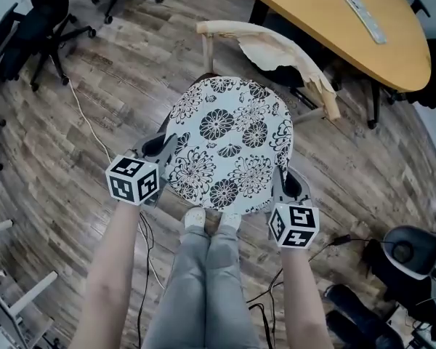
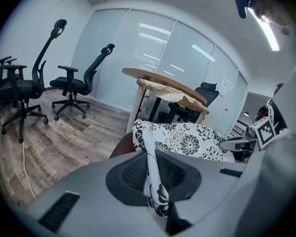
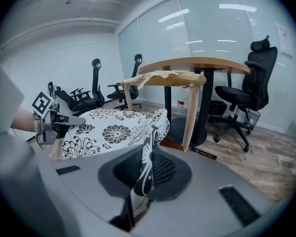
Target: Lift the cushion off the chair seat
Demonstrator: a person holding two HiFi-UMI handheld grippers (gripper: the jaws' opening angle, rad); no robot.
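The left gripper and the right gripper each have jaws closed on a thin edge of the cushion, which hangs over the chair. If one side pulls harder, the fabric may slip out.

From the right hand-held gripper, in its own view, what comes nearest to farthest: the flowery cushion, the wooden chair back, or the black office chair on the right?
1. The flowery cushion: pinched in the right hand-held gripper.
2. The wooden chair back: just behind the cushion.
3. The black office chair: far off at the right.
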